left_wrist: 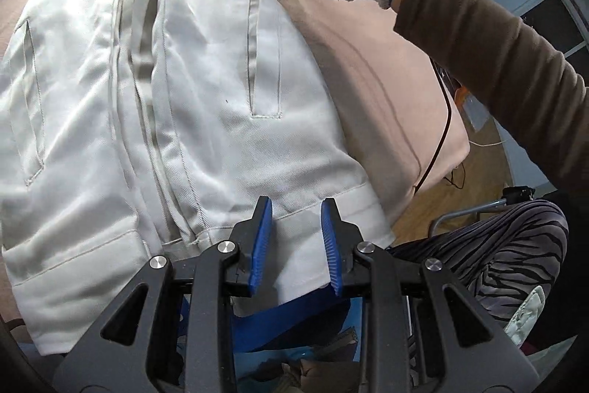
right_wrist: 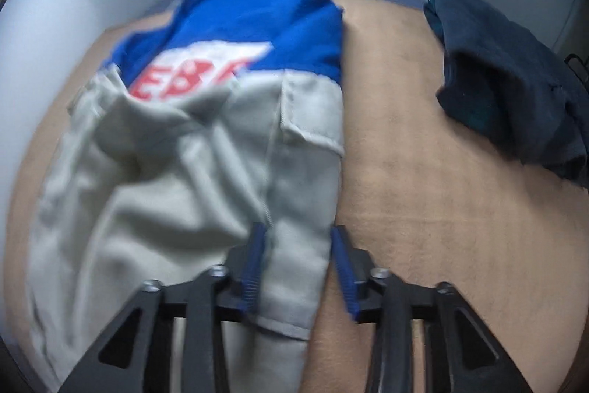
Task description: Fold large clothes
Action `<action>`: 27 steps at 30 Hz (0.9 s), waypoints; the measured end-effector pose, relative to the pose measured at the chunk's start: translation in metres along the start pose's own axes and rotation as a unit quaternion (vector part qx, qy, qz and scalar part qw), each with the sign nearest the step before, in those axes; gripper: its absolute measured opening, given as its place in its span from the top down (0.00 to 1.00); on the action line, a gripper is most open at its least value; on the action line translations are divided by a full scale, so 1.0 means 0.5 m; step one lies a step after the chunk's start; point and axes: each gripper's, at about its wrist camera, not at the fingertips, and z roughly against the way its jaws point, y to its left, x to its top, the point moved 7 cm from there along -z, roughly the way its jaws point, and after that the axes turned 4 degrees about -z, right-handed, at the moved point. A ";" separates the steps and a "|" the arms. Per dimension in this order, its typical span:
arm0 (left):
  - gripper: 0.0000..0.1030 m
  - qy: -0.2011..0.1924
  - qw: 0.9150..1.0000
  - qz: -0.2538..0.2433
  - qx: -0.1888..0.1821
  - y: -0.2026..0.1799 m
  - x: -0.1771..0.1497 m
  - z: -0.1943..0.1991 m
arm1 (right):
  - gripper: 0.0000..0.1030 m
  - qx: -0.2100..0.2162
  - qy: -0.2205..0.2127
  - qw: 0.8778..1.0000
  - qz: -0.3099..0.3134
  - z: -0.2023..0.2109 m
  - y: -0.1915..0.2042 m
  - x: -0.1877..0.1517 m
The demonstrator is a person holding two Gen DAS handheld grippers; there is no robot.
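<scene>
Overhanging jacket hem (left_wrist: 294,231), bare bedspread (right_wrist: 441,190) rightward

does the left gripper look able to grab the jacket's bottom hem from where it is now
Probably yes. The left gripper has its jaws apart right over the grey jacket, with the hem band between the blue pads, and nothing covers that edge.

Dark blue cloth (right_wrist: 515,91) bunched on tan bedsheet (right_wrist: 423,172); wooden floor (left_wrist: 441,209) beside bed.
</scene>
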 end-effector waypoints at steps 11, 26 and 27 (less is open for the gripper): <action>0.75 0.000 1.000 -0.005 0.000 0.007 -0.001 0.007 | 0.55 0.066 0.000 0.993 -0.094 -0.068 -0.033 0.122; 0.75 -0.047 0.999 0.000 0.007 0.013 0.012 0.058 | 0.74 0.003 -0.066 0.997 0.033 0.055 0.040 0.064; 0.75 -0.054 0.999 0.000 0.009 0.017 0.011 0.066 | 0.79 0.022 -0.056 0.997 0.048 0.064 0.063 0.041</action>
